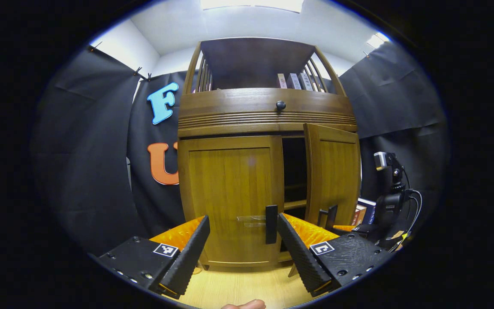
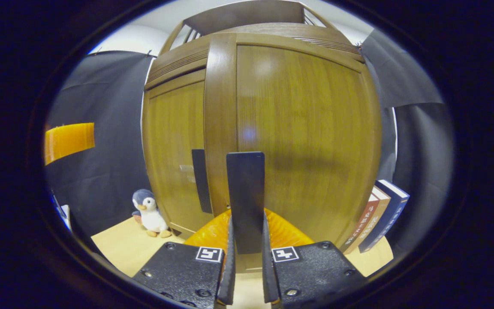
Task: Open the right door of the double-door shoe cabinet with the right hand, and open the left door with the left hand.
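Note:
The wooden shoe cabinet (image 1: 264, 111) stands straight ahead. Its left door (image 1: 234, 193) is closed, and the door's black vertical handle (image 1: 271, 224) sits just beyond my left gripper (image 1: 242, 219), close to the right finger. That gripper is open with nothing between its fingers. The right door (image 1: 335, 171) stands partly ajar, showing dark shelves behind it. In the right gripper view, my right gripper (image 2: 247, 223) is shut on the right door's black handle (image 2: 245, 193). The right door (image 2: 307, 128) rises close in front, with the left door (image 2: 174, 150) beside it.
Several books (image 2: 375, 219) lean against the cabinet's right side on the light wooden floor (image 1: 238, 287). A penguin plush (image 2: 148, 214) sits by the cabinet's left corner. More books (image 1: 294, 80) stand on the top shelf. A black camera mount (image 1: 390, 193) stands at right.

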A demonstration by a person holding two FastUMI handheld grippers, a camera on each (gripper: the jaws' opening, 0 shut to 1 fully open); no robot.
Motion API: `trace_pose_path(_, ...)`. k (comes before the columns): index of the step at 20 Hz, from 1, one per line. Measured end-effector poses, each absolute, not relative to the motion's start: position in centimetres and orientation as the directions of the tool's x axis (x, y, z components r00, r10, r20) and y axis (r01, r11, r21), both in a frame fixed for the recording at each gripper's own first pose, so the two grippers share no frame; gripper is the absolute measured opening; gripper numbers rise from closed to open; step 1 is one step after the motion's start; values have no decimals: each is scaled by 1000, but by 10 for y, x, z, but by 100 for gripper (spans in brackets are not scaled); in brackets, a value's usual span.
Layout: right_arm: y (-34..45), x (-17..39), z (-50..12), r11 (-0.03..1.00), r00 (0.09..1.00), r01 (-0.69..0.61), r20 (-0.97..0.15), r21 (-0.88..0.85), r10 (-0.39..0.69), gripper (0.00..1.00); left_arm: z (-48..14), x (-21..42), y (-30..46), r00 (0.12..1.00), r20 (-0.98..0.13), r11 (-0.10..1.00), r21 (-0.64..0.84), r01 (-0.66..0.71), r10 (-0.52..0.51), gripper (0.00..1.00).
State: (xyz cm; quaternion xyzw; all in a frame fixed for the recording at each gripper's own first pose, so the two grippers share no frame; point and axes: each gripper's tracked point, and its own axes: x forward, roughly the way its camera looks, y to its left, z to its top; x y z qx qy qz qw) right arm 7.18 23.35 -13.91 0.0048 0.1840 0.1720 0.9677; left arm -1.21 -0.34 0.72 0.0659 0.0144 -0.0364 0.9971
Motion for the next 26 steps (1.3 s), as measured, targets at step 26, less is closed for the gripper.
trace_pose_path(26,121,-17,-118,963,913,-253,-307,93,270,28,20,-40,-33,994,-5,984,139,112,-112,95)
